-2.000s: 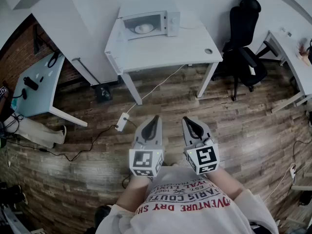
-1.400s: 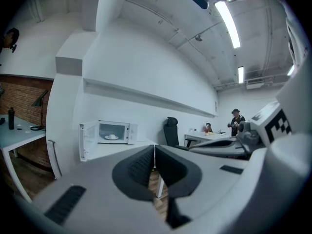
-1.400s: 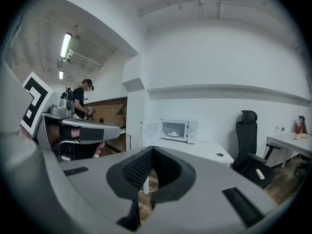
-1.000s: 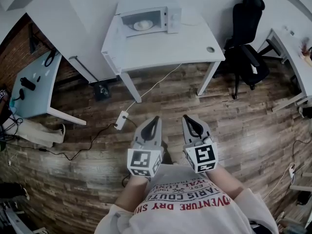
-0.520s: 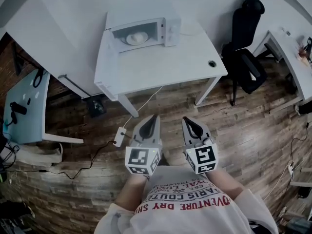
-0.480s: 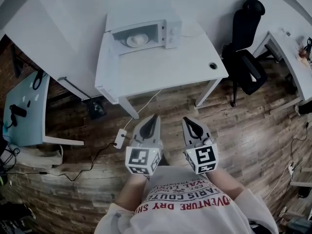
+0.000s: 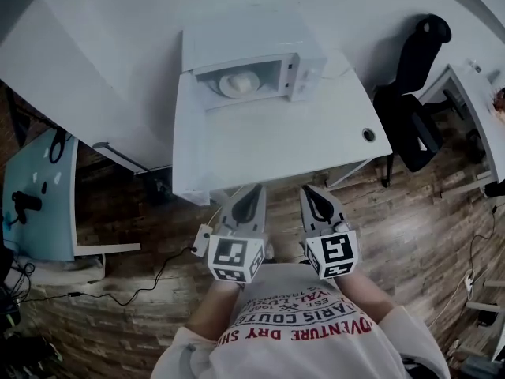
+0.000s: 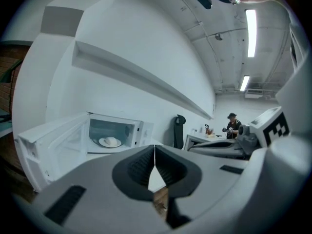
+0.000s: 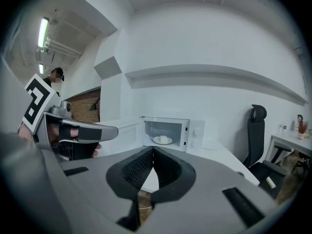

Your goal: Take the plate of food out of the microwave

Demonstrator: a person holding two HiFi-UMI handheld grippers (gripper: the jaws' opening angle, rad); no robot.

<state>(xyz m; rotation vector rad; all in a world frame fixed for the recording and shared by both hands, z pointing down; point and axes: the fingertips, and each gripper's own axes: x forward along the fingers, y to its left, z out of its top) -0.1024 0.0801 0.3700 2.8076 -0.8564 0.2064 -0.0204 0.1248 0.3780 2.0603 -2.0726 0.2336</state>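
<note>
White table (image 7: 268,136) on wood floor (image 7: 118,283), open microwave (image 7: 252,61)

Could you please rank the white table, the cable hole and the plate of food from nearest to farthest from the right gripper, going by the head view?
1. white table: its front edge lies just ahead of the right gripper.
2. cable hole: on the tabletop's right side.
3. plate of food: inside the open microwave, at the table's back, towards the left.
</note>
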